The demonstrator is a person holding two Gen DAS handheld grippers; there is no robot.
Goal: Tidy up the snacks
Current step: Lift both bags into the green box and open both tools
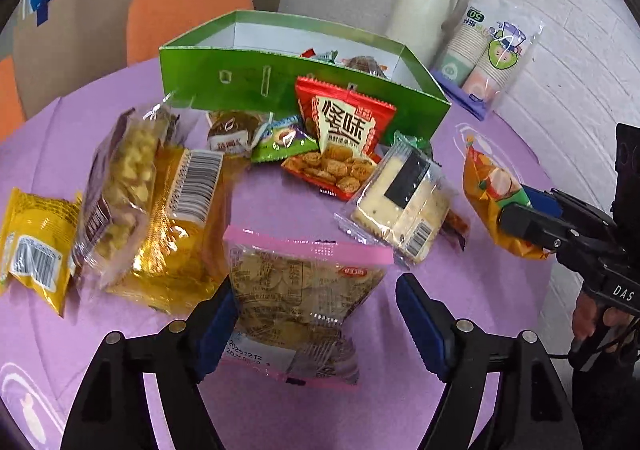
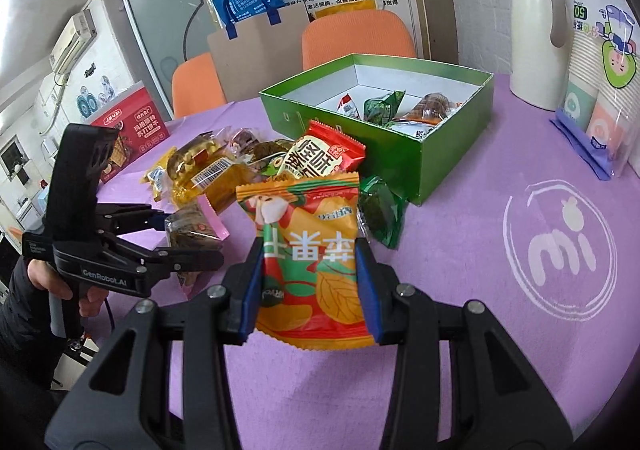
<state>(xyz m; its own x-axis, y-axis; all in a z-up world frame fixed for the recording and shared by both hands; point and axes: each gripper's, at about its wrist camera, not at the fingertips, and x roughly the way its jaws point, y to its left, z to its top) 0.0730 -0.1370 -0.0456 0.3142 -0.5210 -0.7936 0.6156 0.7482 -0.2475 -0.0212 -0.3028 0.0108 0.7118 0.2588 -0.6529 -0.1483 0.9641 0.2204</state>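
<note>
While right tool [image 2: 310,270] grips pouch [image 2: 310,238] (bottom hidden).

Snack packets [image 1: 304,302]: glossy crinkled plastic film
Tablecloth [image 2: 500,258]: matt purple cloth
Box [image 2: 452,154]: smooth green cardboard
Jug [image 2: 534,30]: smooth cream plastic

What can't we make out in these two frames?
- Green box contents: left wrist view, near wall hides most.
- Left gripper grip on pink packet: one pad touches, the other stands clear.
- Clear packet: left wrist view, blurred.
- Orange packet lower edge: right wrist view, right gripper covers its sides.
</note>
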